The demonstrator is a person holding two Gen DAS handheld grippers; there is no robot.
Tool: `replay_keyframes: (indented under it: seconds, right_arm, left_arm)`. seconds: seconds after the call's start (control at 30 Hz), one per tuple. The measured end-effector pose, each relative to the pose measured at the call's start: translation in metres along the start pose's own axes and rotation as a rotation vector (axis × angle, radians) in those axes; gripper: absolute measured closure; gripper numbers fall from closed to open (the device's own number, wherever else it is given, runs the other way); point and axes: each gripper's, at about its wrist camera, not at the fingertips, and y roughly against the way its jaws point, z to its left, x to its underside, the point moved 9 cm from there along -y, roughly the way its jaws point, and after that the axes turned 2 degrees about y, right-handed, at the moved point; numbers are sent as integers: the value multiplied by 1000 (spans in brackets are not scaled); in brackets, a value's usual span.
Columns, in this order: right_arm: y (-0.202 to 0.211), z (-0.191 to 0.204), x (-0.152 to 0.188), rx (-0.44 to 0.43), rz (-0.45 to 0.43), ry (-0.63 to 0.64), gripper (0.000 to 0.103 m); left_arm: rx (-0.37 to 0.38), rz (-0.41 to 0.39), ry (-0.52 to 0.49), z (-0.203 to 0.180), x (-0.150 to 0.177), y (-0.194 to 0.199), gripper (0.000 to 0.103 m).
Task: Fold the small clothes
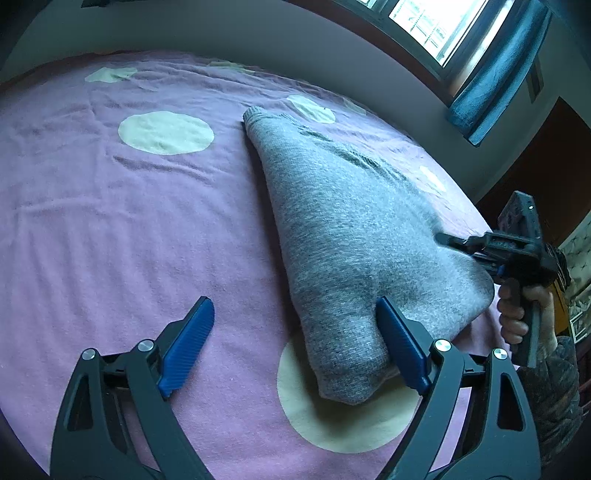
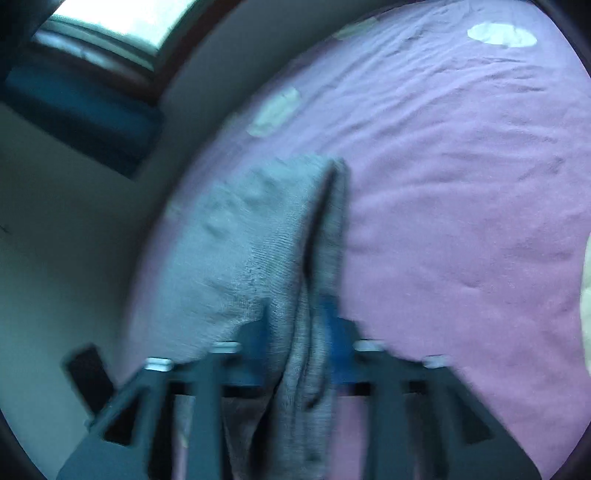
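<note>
A grey knitted garment lies folded in a long strip on the pink bed sheet. My left gripper is open wide at the strip's near end. Its right finger rests against the cloth, and its left finger stands free over the sheet. My right gripper reaches in from the right at the garment's side edge. In the blurred right wrist view the grey garment is bunched between the blue pads, so my right gripper is shut on it.
The sheet carries cream dots. The bed's right edge is close behind the garment. A grey wall, a window and a blue curtain lie beyond. A hand holds the right gripper's handle.
</note>
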Motion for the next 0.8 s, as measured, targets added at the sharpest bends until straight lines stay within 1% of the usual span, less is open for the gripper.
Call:
replay_keyframes:
  seconds: [0.03,0.1,0.17,0.2,0.27,0.3,0.33,0.4,0.43,0.47,0.53,0.6,0.63,0.73,0.8]
  right_arm:
    - [1,-4,-1,-16,-7,-25,88]
    - [6,-11,-3,-60,-20,-81,88]
    - [12,-12,1,-92,-22,-109,88]
    - [16,-11,4,-106,-22,-118,86]
    - [26,-6,10,-107,-26,-108,82]
    - [31,-2,14,-106,-26,-95,74]
    - [35,2,17,-108,-28,-85,62]
    - [44,11,27,-112,-30,-58,48]
    - [46,17,33,-112,-22,-40,44]
    - [46,20,36,-109,-15,-32,43]
    - [41,20,45,-83,4,-20,43]
    - [31,12,53,-27,22,-17,45]
    - [30,7,55,-1,16,-14,56]
    - [31,1,56,-9,7,-31,68]
    - [30,0,57,-17,8,-29,70]
  left_arm:
    - [1,0,0,0,0,0,15]
    - [2,-3,0,0,0,1,15]
    - [2,-2,1,1,0,1,15]
    - [3,-2,1,1,0,1,15]
    - [2,-2,0,1,0,2,15]
    - [0,-1,0,1,0,1,15]
    - [0,0,0,1,0,1,15]
    - [1,0,0,1,0,2,15]
    - [0,0,0,1,0,1,15]
    - [0,1,-1,1,0,1,15]
    - [0,0,-1,1,0,2,15]
    - [1,-1,0,1,0,2,15]
    - [1,-1,0,1,0,1,15]
    - [-1,0,-2,1,0,2,15]
    - [-1,0,-3,1,0,2,15]
